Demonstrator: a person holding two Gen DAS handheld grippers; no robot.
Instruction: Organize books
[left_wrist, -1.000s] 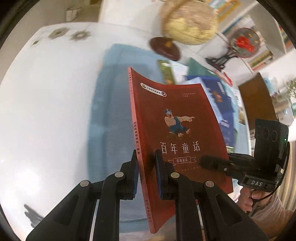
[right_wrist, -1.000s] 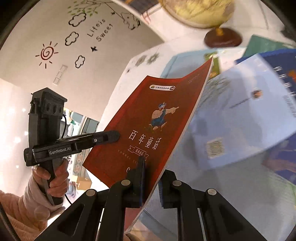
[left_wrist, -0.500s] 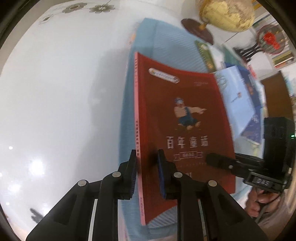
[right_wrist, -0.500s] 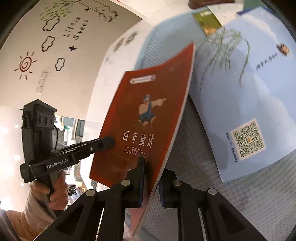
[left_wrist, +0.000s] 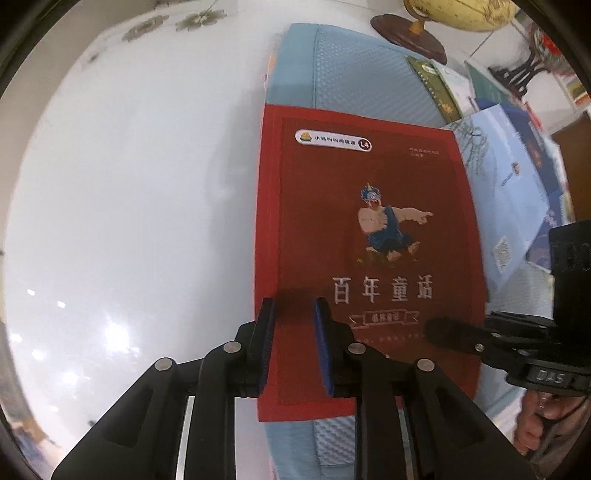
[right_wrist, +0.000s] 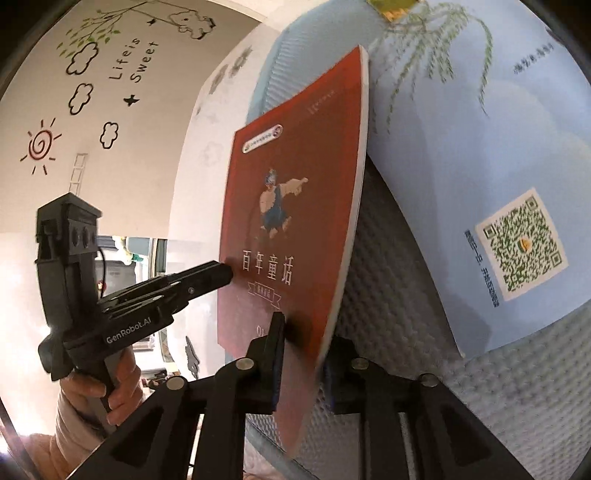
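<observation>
A red book (left_wrist: 369, 236) with a cartoon figure on its cover lies on a light blue mat (left_wrist: 354, 74), its left edge at the mat's left border. My left gripper (left_wrist: 293, 332) points down over its lower left part; the jaws are opening and the pads stand apart from the cover. In the right wrist view the red book (right_wrist: 291, 206) has its near right edge between the fingers of my right gripper (right_wrist: 301, 354), whose jaws are opening with a gap beside the left pad. The left gripper (right_wrist: 221, 275) touches the cover from the left there.
A pale blue book (right_wrist: 480, 177) with a QR code lies right of the red one, partly under its edge. A globe on a brown base (left_wrist: 410, 33) and more books (left_wrist: 443, 85) stand at the mat's far end. White tabletop (left_wrist: 129, 221) spreads to the left.
The red book came down from a raised, tilted hold to lie flat on the blue mat. Both grippers sank with it and their fingers have spread apart off the cover.
</observation>
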